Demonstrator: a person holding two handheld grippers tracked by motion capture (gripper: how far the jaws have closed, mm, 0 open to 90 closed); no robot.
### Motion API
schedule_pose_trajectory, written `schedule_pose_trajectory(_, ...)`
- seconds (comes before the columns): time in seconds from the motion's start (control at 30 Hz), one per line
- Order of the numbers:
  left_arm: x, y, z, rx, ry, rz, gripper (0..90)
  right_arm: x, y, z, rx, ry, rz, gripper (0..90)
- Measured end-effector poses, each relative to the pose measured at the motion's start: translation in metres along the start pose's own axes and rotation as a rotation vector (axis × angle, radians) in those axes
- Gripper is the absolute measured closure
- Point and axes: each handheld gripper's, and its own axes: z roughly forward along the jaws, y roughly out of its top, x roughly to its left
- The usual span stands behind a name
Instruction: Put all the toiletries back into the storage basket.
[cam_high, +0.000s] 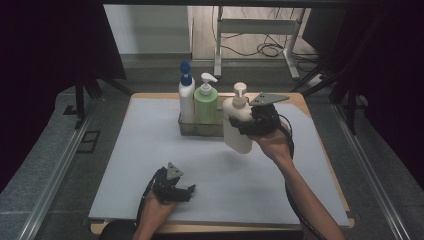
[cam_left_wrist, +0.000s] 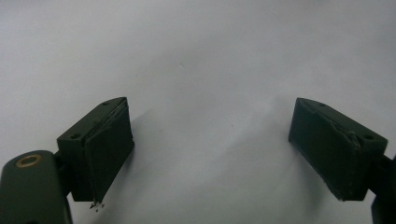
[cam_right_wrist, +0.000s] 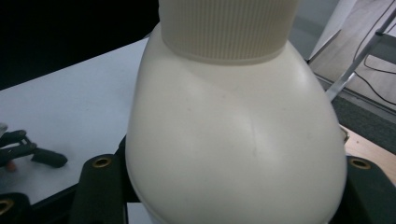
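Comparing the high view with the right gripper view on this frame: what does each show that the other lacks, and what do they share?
High view alone: the blue-capped bottle and green bottle standing in the clear tray, plus the person's right hand on the right gripper.

Right gripper view alone: the ribbed collar of the cream bottle up close.

Shared: the cream pump bottle clamped in the right gripper, the left gripper low over the grey mat, and the floor cables.

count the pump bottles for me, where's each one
3. A blue-topped white bottle and a green bottle stand side by side in the clear tray. The cream bottle is held tilted by the right gripper, beside the tray.
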Motion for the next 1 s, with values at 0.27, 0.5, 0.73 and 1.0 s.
schedule_pose_trajectory(0.27, 0.0, 0.0, 0.0, -0.001, 0.0, 0.0, 12.9, -0.007, 0.01, 0.007, -0.011, -0.036, 0.026, 37.5)
schedule_pose_trajectory(0.5, 0.0, 0.0, 0.0, 0.0, 0.001, 0.0, 12.9, -0.011, 0.02, 0.013, -0.023, -0.062, 0.037, 37.6)
schedule_pose_trajectory(0.73, 0.0, 0.0, 0.0, 0.0, 0.0, 0.001, 12.9, -0.017, 0.029, 0.022, -0.028, -0.092, 0.047, 37.6)
schedule_pose_trajectory(1.0, 0.0, 0.0, 0.0, -0.001, 0.001, 0.001, 12.9, -0.027, 0.034, 0.032, -0.031, -0.133, 0.068, 37.6)
